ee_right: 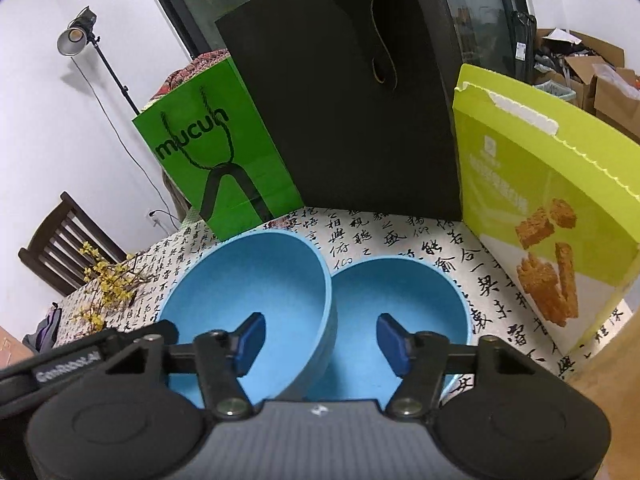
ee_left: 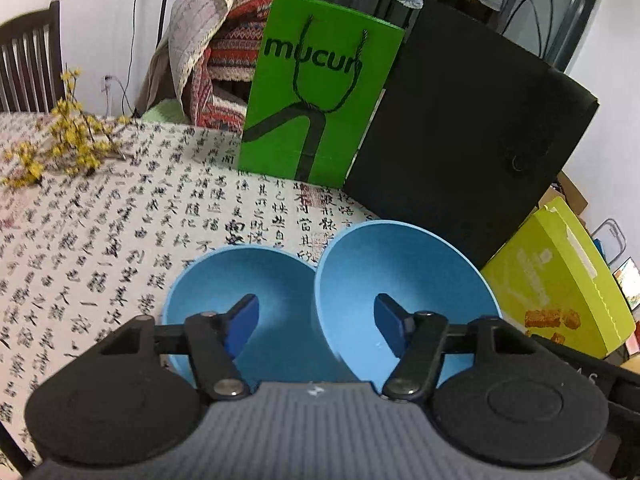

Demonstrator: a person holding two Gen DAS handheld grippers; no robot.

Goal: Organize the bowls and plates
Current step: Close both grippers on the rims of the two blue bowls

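Two light blue bowls stand side by side, rims touching, on the calligraphy tablecloth (ee_left: pixel 120 220). In the left wrist view the left bowl (ee_left: pixel 240 276) and the right bowl (ee_left: pixel 412 264) lie just under my left gripper (ee_left: pixel 316 320). It is open, with one blue pad over each bowl's hollow and the right bowl's near wall between them. The right wrist view shows the same pair, the left bowl (ee_right: pixel 260 276) and the right bowl (ee_right: pixel 404 292). My right gripper (ee_right: pixel 322 338) is open too and straddles the left bowl's right wall. No pad presses on a bowl.
Behind the bowls stand a green paper bag (ee_left: pixel 316 92), a black bag (ee_left: pixel 460 140) and a yellow-green snack box (ee_right: pixel 552 200). A sprig of yellow flowers (ee_left: pixel 68 140) lies at the table's far left. A dark chair (ee_left: pixel 28 60) and a lamp stand (ee_right: pixel 76 36) are beyond the table.
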